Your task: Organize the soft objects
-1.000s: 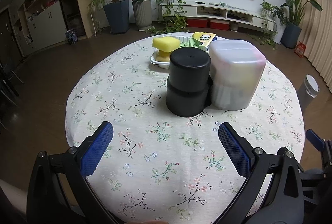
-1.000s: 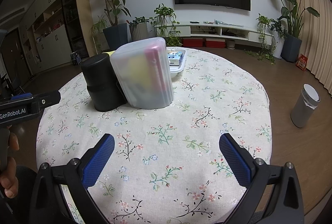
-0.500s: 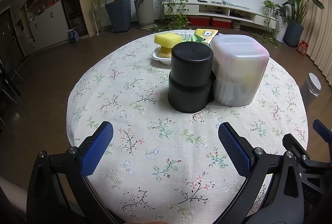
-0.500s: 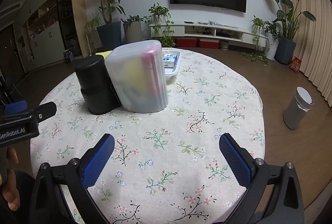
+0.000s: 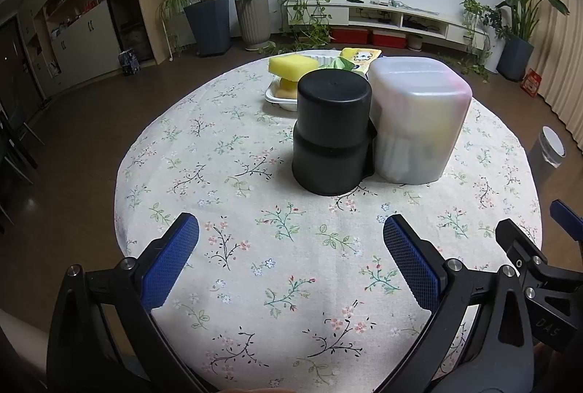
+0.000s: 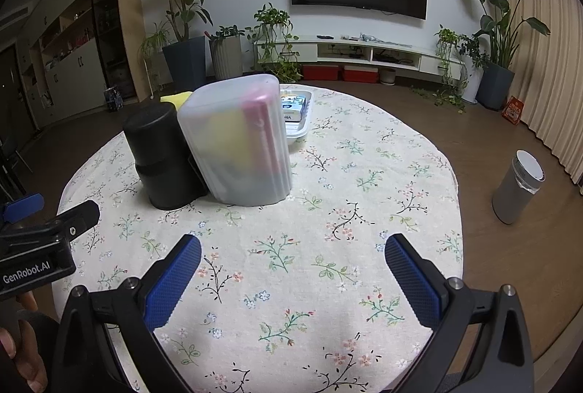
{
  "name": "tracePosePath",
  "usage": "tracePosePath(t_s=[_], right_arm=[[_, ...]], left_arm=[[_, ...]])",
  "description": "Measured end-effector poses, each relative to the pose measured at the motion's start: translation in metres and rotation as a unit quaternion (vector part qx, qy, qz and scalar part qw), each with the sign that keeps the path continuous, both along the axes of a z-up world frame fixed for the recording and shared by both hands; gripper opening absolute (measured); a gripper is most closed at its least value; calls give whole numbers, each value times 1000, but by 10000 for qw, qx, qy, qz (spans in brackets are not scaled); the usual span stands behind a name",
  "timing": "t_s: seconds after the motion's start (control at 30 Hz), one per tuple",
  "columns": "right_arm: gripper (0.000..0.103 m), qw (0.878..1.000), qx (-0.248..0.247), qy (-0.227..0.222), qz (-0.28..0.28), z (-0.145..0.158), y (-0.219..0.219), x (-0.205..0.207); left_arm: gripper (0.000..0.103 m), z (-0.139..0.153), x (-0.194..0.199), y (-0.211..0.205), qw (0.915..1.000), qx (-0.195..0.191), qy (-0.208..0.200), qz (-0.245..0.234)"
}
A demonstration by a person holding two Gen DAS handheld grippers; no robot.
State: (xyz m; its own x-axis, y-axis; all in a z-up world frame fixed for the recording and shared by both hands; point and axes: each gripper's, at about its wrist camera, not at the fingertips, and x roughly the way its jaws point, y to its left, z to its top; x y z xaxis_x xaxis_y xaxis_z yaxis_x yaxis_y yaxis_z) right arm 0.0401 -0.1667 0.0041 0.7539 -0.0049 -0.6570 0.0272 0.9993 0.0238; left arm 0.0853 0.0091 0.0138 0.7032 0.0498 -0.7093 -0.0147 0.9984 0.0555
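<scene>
Status: early or between items, judged from the layout; nothing is held. Left gripper [image 5: 291, 256] empty, jaws spread wide, hovering over the near part of the desk [image 5: 255, 283]. Right gripper [image 6: 291, 278] likewise empty and wide apart, well short of the containers. Soft objects, unsorted: yellow sponge [image 5: 293, 66] lying on top of a second yellowish piece in a white tray [image 5: 278, 99] at the far side of the desk; a yellow printed packet [image 5: 360, 57] and something green beside it, partly hidden. The right wrist view shows blue-and-white packs [image 6: 291, 106] at the tray's other end. Containers: black cylindrical canister [image 5: 331, 134], upright, closed top, mid-desk; touching or just beside it, a translucent frosted bin [image 5: 419, 119] with yellow and pink shapes showing dimly through the wall [image 6: 237, 137], so some items appear stowed already. Remaining: tray contents, by this reading. Sponge looks porous, blocky, easily compressed.
</scene>
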Motion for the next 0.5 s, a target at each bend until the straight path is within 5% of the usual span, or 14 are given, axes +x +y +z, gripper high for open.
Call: tracePosePath(t_s=[0.5], right_arm=[[103,10000,21,29,30,-2,2,2]], left_arm=[[103,1,-2,-1,10000,-28,-67,0]])
